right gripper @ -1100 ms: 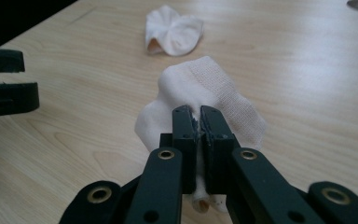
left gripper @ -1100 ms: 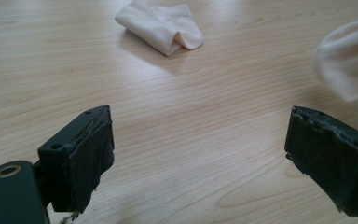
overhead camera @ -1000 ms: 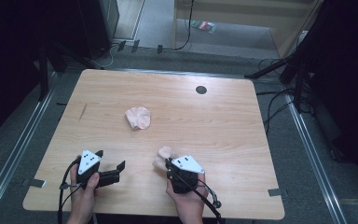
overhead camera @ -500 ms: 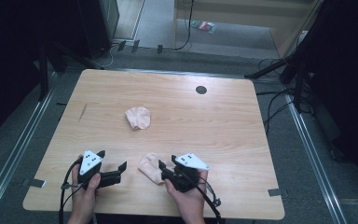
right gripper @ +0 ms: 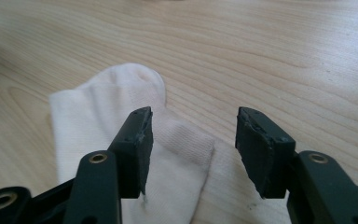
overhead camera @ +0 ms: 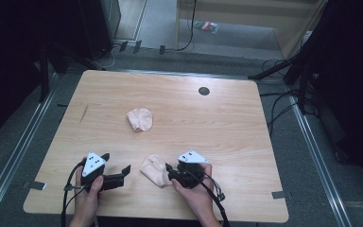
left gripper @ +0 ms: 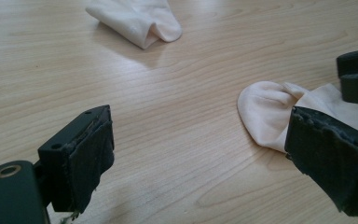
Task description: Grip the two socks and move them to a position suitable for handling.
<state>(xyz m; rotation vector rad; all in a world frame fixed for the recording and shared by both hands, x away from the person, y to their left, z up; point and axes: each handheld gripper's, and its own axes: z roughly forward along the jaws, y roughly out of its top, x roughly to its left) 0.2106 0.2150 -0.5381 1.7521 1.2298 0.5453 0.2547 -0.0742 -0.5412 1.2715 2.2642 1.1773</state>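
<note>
Since the earlier frames, the near sock has gone from bunched at the right gripper to lying flat on the table at lower centre of the high view, and that gripper's jaws have just been opening, so it looks set down rather than held. The far sock lies crumpled at mid-table, well apart. The left gripper rests at lower left, jaws spread with nothing between them, pointing toward the near sock as if ready to take its other end.

From the left gripper view, its pads stand wide at the bottom corners; the near sock lies at right, the far sock at the top.

From the right gripper view, the jaws stand apart above the near sock, which lies on the wood below them, seemingly released.
</note>
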